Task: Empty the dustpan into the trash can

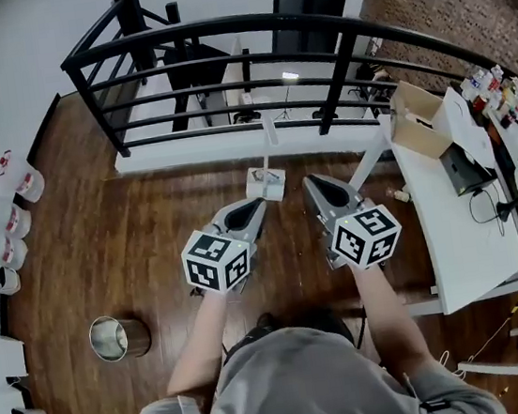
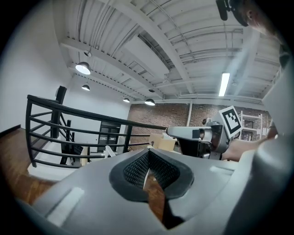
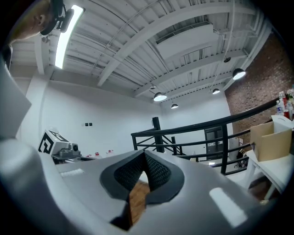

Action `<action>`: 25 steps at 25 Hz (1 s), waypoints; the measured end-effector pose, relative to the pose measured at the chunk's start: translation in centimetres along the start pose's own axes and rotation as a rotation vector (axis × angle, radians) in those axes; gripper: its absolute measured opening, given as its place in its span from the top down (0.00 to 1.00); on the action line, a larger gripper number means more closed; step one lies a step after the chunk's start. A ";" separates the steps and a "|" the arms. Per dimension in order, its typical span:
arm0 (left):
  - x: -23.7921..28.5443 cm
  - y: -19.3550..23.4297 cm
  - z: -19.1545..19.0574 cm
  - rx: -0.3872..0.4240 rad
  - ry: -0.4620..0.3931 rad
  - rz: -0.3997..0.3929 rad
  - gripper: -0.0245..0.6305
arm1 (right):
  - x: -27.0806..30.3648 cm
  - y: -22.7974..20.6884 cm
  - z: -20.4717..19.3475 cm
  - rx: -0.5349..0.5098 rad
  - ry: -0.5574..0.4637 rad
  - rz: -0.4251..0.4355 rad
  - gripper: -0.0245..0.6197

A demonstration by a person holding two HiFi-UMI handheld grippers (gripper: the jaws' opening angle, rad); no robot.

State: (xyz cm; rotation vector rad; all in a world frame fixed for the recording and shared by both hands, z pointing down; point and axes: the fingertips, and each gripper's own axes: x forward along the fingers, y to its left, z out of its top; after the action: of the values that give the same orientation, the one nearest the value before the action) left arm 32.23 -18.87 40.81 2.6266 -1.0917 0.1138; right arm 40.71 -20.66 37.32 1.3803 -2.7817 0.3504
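Plainly, the grey left gripper (image 1: pixel 257 203) and grey right gripper (image 1: pixel 313 185) were closed tight, both empty; the white long-handled dustpan (image 1: pixel 266 183) stood just beyond their tips, the shiny cylindrical metal trash can (image 1: pixel 120 337) well apart, leftward.

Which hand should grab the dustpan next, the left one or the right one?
Left, probably. The left gripper sits right by the white dustpan; the right gripper is further off. The trash can is on the left too. Both grippers are shut and empty.

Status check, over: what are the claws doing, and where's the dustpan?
Left claw and right claw shut, empty. Dustpan on floor just ahead, untouched. Trash can on floor, left side. Nothing between.
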 end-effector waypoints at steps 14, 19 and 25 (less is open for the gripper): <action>13.3 13.4 0.4 -0.063 0.015 0.138 0.96 | 18.2 -15.0 -4.8 0.022 0.179 -0.028 0.81; 17.4 17.7 -0.4 -0.087 0.036 0.206 0.96 | 25.3 -19.7 -8.3 0.062 0.285 -0.062 0.64; 20.6 21.8 -1.9 -0.122 0.081 0.261 0.96 | 32.4 -23.6 -12.9 0.112 0.412 -0.111 0.53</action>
State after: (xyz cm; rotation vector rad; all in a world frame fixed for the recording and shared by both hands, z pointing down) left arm 31.59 -46.86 51.61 2.3417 -1.3618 0.1999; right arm 38.52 -57.22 58.10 1.2991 -2.3742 0.7057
